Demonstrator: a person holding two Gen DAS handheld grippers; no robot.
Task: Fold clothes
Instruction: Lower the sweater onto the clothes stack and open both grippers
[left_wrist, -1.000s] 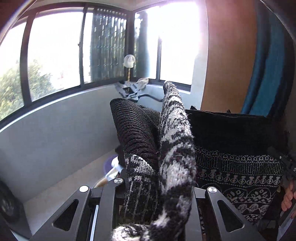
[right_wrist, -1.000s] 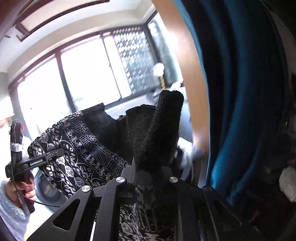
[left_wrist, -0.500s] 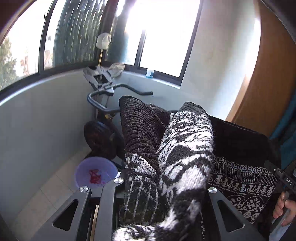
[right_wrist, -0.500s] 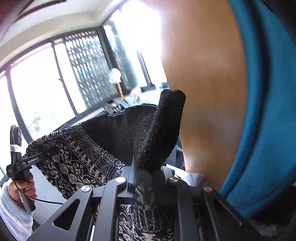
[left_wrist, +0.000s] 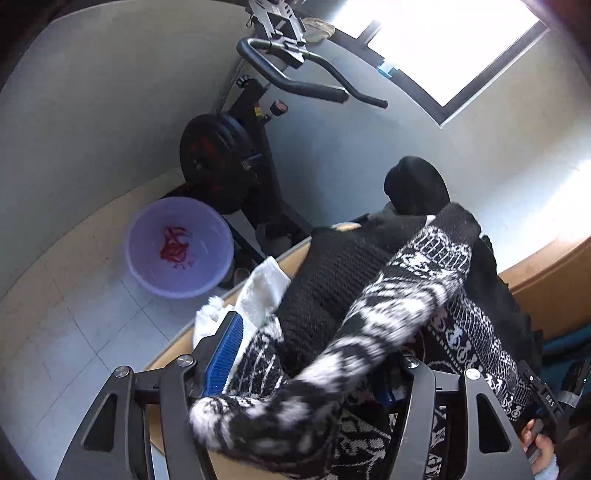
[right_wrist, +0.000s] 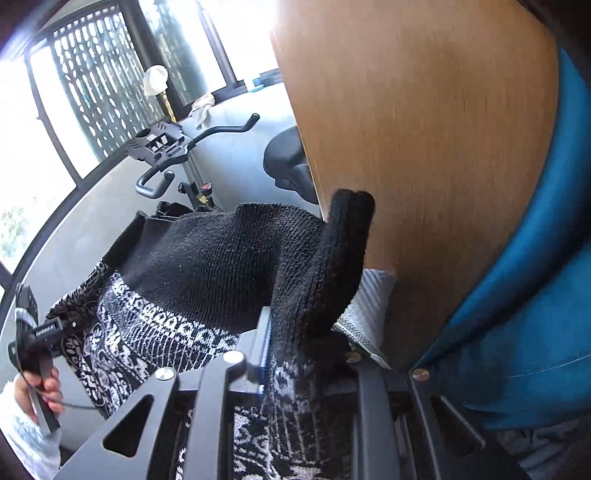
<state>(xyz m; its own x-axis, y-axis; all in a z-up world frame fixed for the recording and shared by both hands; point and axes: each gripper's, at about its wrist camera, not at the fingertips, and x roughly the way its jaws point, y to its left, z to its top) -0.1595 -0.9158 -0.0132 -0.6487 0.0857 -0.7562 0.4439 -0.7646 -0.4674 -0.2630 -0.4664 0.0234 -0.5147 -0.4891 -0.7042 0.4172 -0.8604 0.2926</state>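
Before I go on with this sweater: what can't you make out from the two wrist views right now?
- Left wrist: the sweater drapes over the left gripper; the far finger's pad is hidden, so contact is unclear.
- Left wrist: the surface under the sweater is covered; only a wooden edge shows.
- Right wrist: the cuff covers the right gripper, hiding its grip.
- Both: the sweater's lower part is cut off by the bottom edge.
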